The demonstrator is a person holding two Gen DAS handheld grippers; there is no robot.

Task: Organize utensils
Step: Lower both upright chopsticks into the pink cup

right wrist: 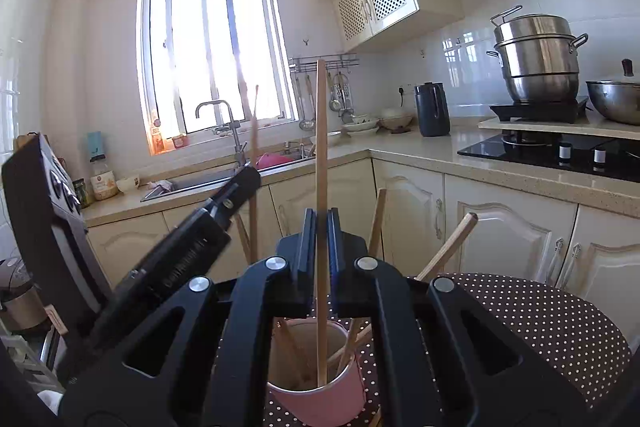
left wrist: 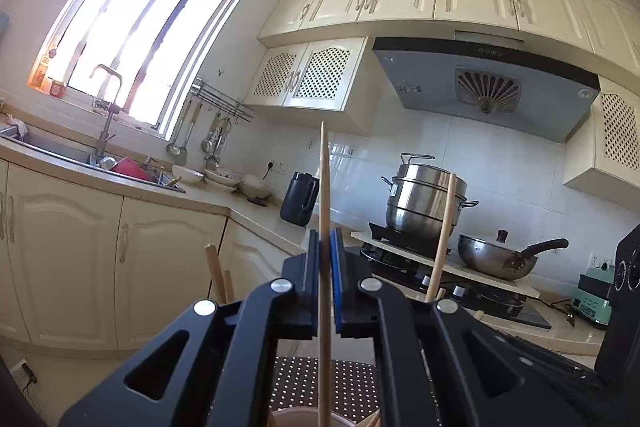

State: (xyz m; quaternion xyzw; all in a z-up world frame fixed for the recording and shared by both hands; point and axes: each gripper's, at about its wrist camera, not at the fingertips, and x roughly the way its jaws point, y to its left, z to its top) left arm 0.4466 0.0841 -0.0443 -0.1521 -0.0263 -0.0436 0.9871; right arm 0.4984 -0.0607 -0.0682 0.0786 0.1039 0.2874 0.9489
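Note:
My left gripper (left wrist: 325, 247) is shut on a wooden chopstick (left wrist: 324, 187) that stands upright, its lower end above a pink cup's rim (left wrist: 308, 415). My right gripper (right wrist: 321, 227) is shut on another upright wooden chopstick (right wrist: 321, 131) whose lower end sits inside the pink cup (right wrist: 332, 399). Several more chopsticks (right wrist: 448, 247) lean in the cup. The left gripper (right wrist: 244, 183) shows in the right wrist view, to the left of the cup, holding its chopstick (right wrist: 253, 131). The right gripper's body (left wrist: 624, 307) shows at the right edge of the left wrist view.
The cup stands on a round stool with a brown polka-dot cover (right wrist: 540, 319). Behind are cream cabinets (right wrist: 500, 227), a counter with a sink (right wrist: 208, 183), a black kettle (right wrist: 432, 111), a steel steamer pot (right wrist: 540, 59), a wok (left wrist: 496, 259) and a stove (right wrist: 560, 151).

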